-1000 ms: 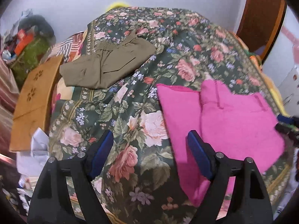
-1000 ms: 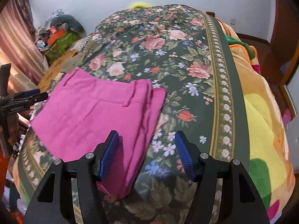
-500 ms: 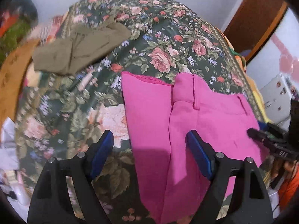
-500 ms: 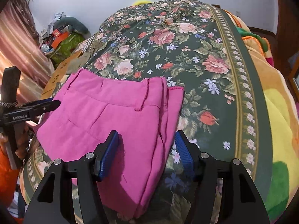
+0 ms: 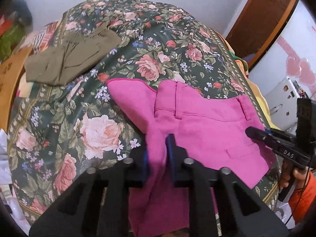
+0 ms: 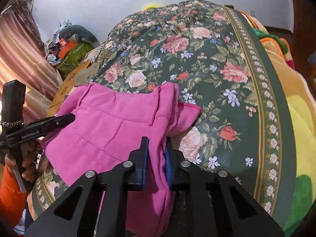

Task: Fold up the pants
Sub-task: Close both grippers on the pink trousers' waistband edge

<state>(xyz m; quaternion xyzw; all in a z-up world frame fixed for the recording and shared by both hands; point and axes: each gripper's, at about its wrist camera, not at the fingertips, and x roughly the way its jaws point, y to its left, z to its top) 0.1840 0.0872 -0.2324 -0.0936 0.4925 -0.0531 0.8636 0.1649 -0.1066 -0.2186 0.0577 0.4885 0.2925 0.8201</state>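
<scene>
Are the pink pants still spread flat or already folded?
Partly folded: pink pants lie doubled, layers stacked at the waistband, each hand-held gripper shut on an edge.

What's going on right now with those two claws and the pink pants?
Left gripper jaws shut on pink pants. Right gripper shut on them too. Pants half-folded on floral bedspread. Olive pants lie apart, nothing in the way.

My left wrist camera is sitting low and close over the pink pants (image 5: 207,126), looking up the floral bedspread (image 5: 83,102) toward the wall at twelve o'clock. My right wrist camera is facing the same way from equally near. Both are sharing the pants (image 6: 110,126), bedspread (image 6: 227,98) and the olive garment (image 5: 69,59) at ten o'clock.
</scene>
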